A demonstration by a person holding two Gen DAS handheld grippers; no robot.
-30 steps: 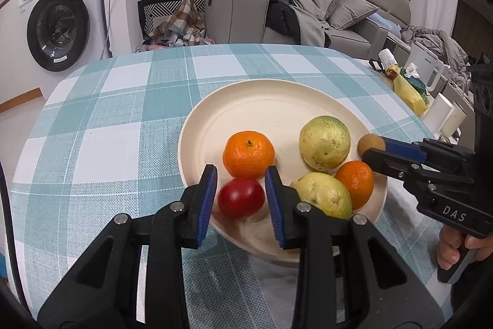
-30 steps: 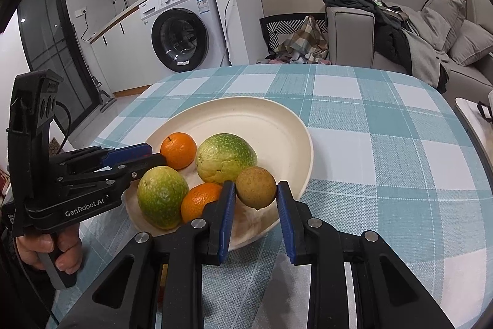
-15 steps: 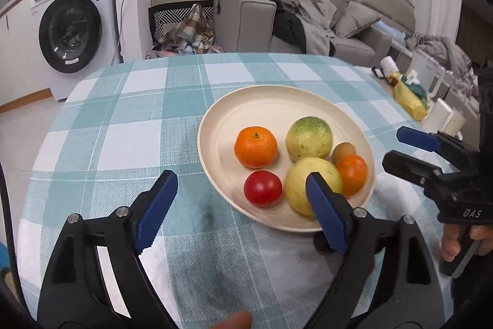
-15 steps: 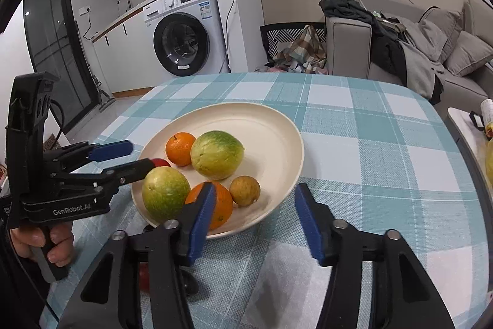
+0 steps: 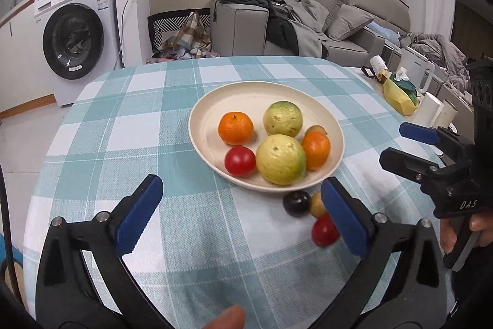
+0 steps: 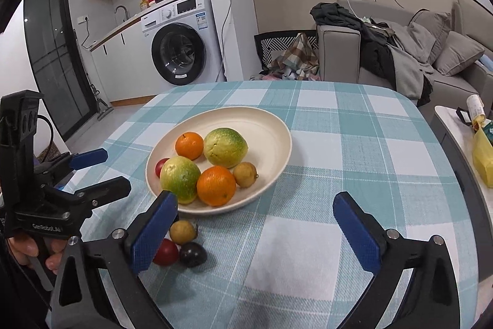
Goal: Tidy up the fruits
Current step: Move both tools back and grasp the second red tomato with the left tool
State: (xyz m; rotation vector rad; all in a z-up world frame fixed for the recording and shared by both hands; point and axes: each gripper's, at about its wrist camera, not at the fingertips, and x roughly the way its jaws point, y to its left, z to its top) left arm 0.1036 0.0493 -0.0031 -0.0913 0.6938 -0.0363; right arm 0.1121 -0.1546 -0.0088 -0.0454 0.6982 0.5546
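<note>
A cream plate (image 5: 215,100) (image 6: 277,125) on the checked tablecloth holds two oranges (image 5: 235,128), two green-yellow guavas (image 5: 281,159), a red tomato (image 5: 240,161) and a small brown fruit (image 6: 245,174). Just in front of the plate, on the cloth, lie a dark plum (image 5: 296,203) (image 6: 192,254), a small yellow fruit (image 6: 182,232) and another tomato (image 5: 323,232) (image 6: 166,252). My left gripper (image 5: 240,190) (image 6: 115,168) hangs short of the plate, its jaws opening with nothing between them. My right gripper (image 6: 254,198) (image 5: 394,143) is likewise opening and empty.
A side table (image 6: 453,125) at the right carries a yellow bag (image 5: 397,94), a white kettle (image 5: 416,70) and cups. Beyond the round table stand a washing machine (image 6: 178,51), a chair with clothes and a grey sofa (image 6: 400,51). A fingertip (image 5: 228,316) shows at the bottom.
The left gripper let go of the tomato and the right one of the small brown fruit, both in the plate. Both opened wide and drew back; three loose fruits came into view.
</note>
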